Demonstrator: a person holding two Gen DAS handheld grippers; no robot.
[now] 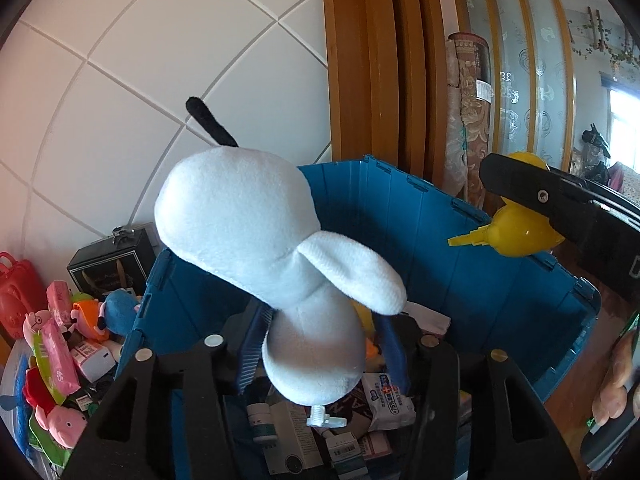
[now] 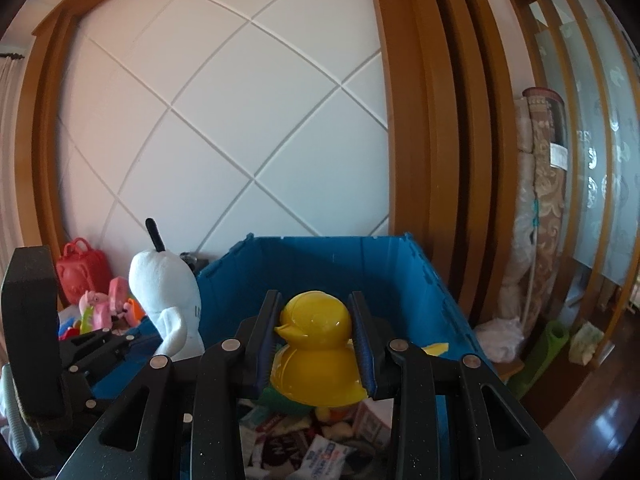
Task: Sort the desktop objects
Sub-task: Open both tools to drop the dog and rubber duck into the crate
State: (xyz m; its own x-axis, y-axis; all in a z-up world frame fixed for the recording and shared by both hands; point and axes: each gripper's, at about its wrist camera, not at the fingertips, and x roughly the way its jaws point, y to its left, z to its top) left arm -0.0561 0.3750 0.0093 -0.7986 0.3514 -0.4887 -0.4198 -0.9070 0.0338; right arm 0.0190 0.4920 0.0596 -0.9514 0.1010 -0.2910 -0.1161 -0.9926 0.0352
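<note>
White plush toy (image 1: 256,224) between parted left fingers (image 1: 252,344); right fingers (image 2: 362,340) clamped on yellow duck (image 2: 316,344)

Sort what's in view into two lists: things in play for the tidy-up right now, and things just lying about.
In play:
- white plush toy, between the left gripper's fingers
- yellow duck, clamped in the right gripper
- blue crate, already holding packets and boxes

Lying about:
- red toy case
- pink pig plush
- black box
- rolled rug

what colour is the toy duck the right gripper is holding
Yellow: the duck, shown best in the right wrist view.
</note>
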